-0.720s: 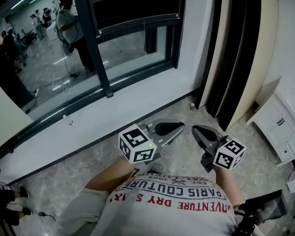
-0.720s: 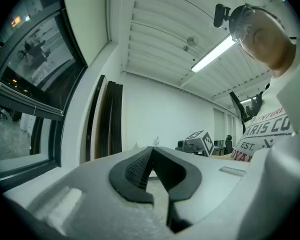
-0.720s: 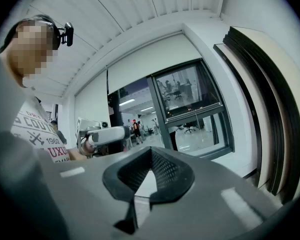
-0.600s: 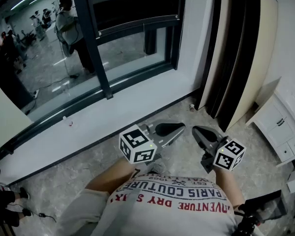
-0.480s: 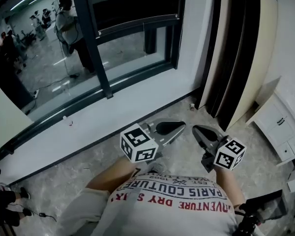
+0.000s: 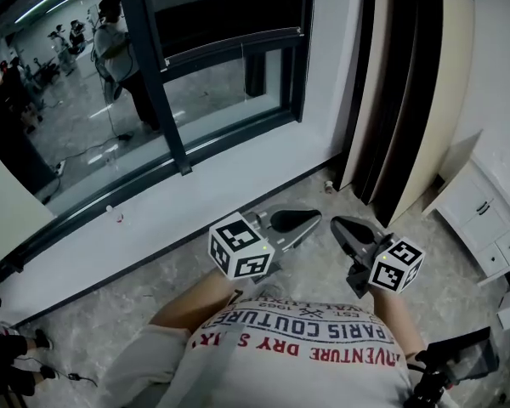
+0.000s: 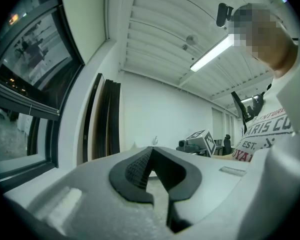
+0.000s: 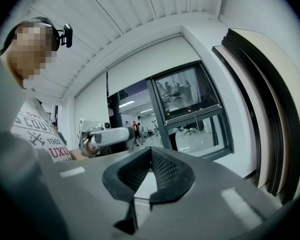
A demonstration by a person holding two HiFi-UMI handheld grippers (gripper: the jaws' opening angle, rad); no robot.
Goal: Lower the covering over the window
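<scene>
The window (image 6: 153,75) fills the upper left of the head view, with a dark frame and a white sill (image 6: 178,202). A horizontal bar (image 6: 238,48) crosses the right pane, and the glass above it looks darker than below. This bar (image 8: 190,110) with a thin cord under it also shows in the right gripper view. My left gripper (image 6: 310,219) and right gripper (image 6: 338,224) hang level in front of my chest, tips close together, well short of the window. Both are shut with nothing between the jaws, as seen on the left gripper (image 7: 151,150) and right gripper (image 8: 151,151).
Dark and beige panels (image 6: 408,100) lean in the corner right of the window. A white cabinet (image 6: 484,219) stands at the far right. A small object (image 6: 329,185) lies on the marble floor by the sill. The glass reflects a person (image 6: 110,41).
The head view has drifted slightly. Both grippers stay where they were, still shut.
</scene>
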